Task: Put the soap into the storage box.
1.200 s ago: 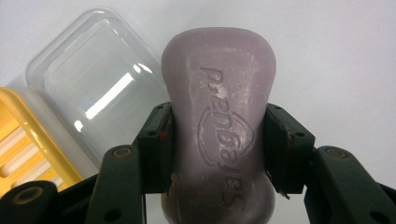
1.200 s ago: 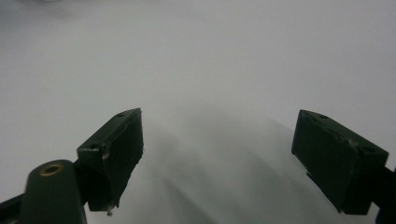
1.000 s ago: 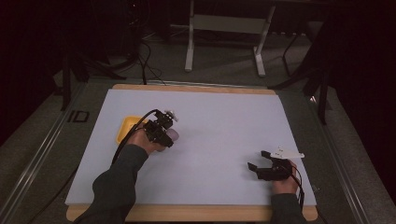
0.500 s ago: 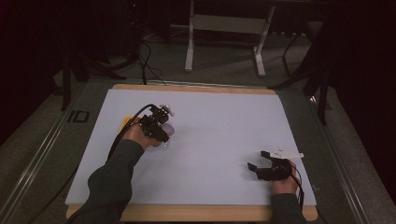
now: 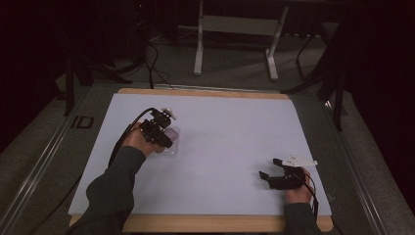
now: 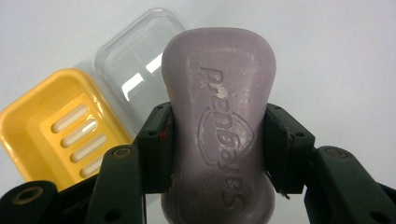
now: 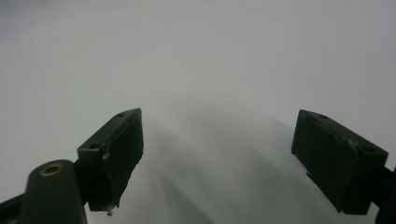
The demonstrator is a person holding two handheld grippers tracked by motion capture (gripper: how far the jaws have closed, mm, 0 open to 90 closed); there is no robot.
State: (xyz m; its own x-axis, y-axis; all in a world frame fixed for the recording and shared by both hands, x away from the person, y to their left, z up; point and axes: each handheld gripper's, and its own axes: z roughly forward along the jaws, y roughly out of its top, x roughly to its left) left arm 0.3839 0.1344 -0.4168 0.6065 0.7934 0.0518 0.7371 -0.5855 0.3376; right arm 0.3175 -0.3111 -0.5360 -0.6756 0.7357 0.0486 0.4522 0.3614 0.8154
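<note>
In the left gripper view, a purple soap bar (image 6: 219,121) with embossed lettering stands between the jaws of my left gripper (image 6: 217,135), which is shut on its sides. Beyond it on the white sheet lie a yellow slotted soap dish (image 6: 60,126) and a clear plastic lid (image 6: 135,74), side by side. From above, the left gripper (image 5: 164,137) sits left of centre with the lid (image 5: 173,147) just to its right; the hand hides the dish. My right gripper (image 5: 271,169) rests near the front right, jaws wide apart (image 7: 219,154) over bare sheet.
The white sheet (image 5: 230,132) covers a wooden table top (image 5: 205,92). Cables trail from both grippers. Behind the table stand a metal frame (image 5: 235,29) and dark floor.
The left hand with the soap has shifted a little to the left, now covering the yellow dish from above and uncovering the clear lid. The right gripper has stayed put.
</note>
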